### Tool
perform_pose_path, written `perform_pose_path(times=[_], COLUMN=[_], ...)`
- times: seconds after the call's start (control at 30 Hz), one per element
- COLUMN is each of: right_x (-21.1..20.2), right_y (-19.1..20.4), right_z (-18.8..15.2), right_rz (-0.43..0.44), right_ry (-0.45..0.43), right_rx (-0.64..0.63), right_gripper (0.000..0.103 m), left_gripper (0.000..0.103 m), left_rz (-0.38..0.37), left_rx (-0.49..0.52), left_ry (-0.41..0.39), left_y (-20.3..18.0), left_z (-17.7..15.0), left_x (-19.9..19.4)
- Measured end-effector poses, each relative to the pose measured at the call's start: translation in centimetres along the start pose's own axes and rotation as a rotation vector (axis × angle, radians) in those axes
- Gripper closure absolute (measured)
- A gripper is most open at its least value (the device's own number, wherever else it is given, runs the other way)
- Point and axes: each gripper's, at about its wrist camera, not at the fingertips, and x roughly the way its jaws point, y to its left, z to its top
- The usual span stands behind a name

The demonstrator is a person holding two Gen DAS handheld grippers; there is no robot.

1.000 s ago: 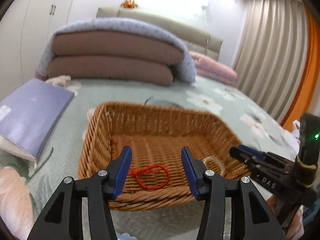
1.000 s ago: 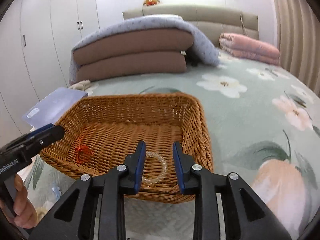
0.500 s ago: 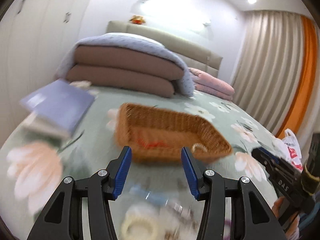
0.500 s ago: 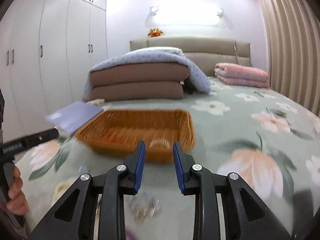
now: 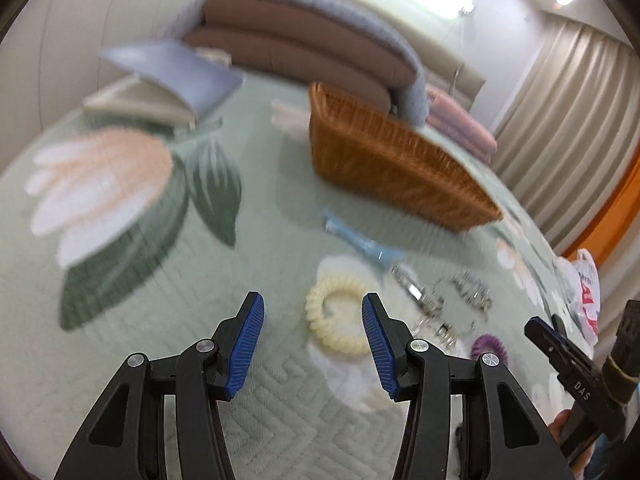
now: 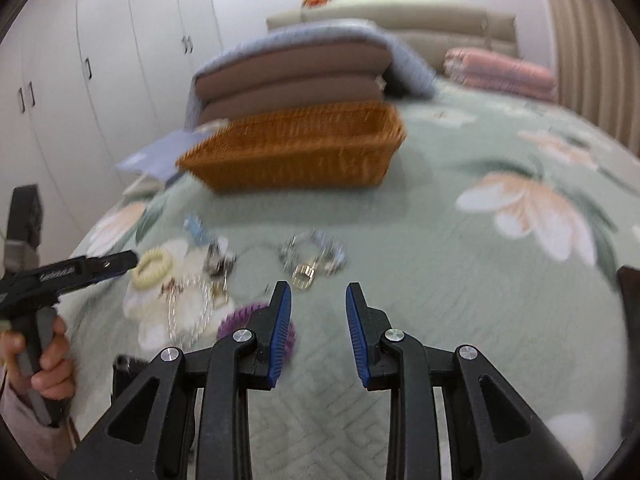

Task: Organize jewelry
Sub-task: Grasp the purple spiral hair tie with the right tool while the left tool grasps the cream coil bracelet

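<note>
Hovering over the loose pile on the green floral bedspread (image 5: 168, 320), I read each piece from left to right. The cream spiral hair tie (image 5: 334, 312) lies nearest my left gripper (image 5: 313, 340); it looks light, springy and a little slick, so I judge that pinching 1 side of the coil across its thickness is safer than spanning the whole ring. Beyond it sits a pale blue piece (image 5: 360, 242), too blurred to name. Next come the silver chain pieces (image 6: 312, 254) and a small gold clasp-like piece (image 6: 304, 274): light, limp and probably snag-prone, so a bunched part seems the best place to nip them. The clear bead bracelet (image 6: 188, 304) looks smooth and likely to slide. The purple spiral tie (image 6: 240, 318) lies just beside my right gripper (image 6: 318, 332), soft and easy to squeeze.

My left jaws stand about half open and empty, the cream tie ahead between their tips but untouched. My right jaws are narrower, also empty, with only bedspread between the pads. The wicker basket (image 6: 296, 152) waits well apart, further up the bed
</note>
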Motion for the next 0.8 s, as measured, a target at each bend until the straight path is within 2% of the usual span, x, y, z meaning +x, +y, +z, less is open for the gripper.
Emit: perform_pose_path(times=[0.07, 0.13, 0.53, 0.63, 0.67, 0.7, 0.77, 0.8], right_x=[1.0, 1.2, 2.3, 2.5, 2.6, 2.6, 2.7, 2.7], right_y=[0.3, 0.8, 2.5, 3.0, 3.1, 3.3, 3.7, 3.8], right_z=[-0.1, -0.4, -0.8, -0.7, -0.8, -0.8, -0.9, -0.9], right_rz=[0.004, -0.010, -0.025, -0.040, -0.047, -0.054, -0.070, -0.072], right_ry=[0.048, 0.053, 0.100, 0.104, 0.104, 0.106, 0.105, 0.103], right_rx=[-0.019, -0.044, -0.129, -0.156, -0.165, -0.176, -0.197, -0.204], right_gripper=[0.072, 0.072, 0.071, 0.070, 0.069, 0.070, 0.072, 0.079], left_gripper=[0.050, 0.050, 0.052, 0.065, 0.077, 0.082, 0.084, 0.088], left_rz=[-0.005, 0.005, 0.220, 0.231, 0.229, 0.230, 0.248, 0.252], left_rx=[0.003, 0.019, 0.187, 0.206, 0.217, 0.235, 0.258, 0.269], left_ry=[-0.011, -0.013, -0.010, -0.012, -0.013, -0.013, -0.016, -0.019], left_y=[0.0, -0.3, -3.4, -3.7, -3.8, -4.1, -4.5, -4.7], left_z=[-0.2, -0.5, -0.9, -0.9, -1.0, -1.1, -1.3, -1.3], left_x=[0.0, 0.0, 1.4, 1.4, 1.3, 1.3, 1.3, 1.3])
